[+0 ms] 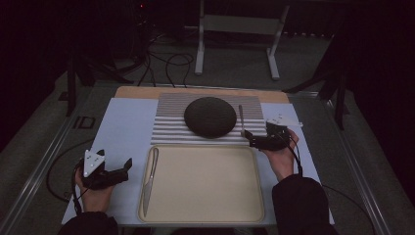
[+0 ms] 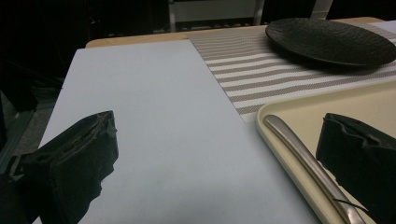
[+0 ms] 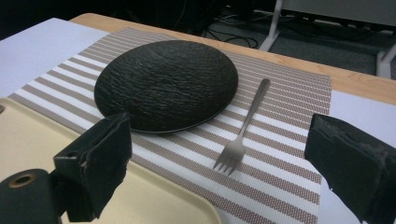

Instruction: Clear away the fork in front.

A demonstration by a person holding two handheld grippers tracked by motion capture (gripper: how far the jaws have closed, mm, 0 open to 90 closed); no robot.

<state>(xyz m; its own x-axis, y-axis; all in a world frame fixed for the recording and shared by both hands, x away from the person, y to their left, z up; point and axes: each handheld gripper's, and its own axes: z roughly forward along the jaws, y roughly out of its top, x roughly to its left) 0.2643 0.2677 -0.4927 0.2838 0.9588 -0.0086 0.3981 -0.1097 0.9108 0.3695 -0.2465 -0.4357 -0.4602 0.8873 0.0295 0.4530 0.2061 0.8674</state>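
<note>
While both grippers, left (image 1: pixel 128 165) and right (image 1: pixel 248 136), gape with nothing held, fork (image 3: pixel 243 129) lies placed beside plate (image 3: pixel 166 84); knife (image 1: pixel 150 177) waits on tray (image 1: pixel 205 215)

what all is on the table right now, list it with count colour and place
plate: 1, black, middle of the mat
mat: 1, brown and white stripes, far centre of the table
fork: 1, silver, on the mat right of the plate
tray: 1, cream, near centre
knife: 1, silver, in the tray by its left rim
sheet: 1, pale blue, under mat and tray
left gripper: 1, black, open, left of the tray
right gripper: 1, black, open, near the fork's tines
</note>
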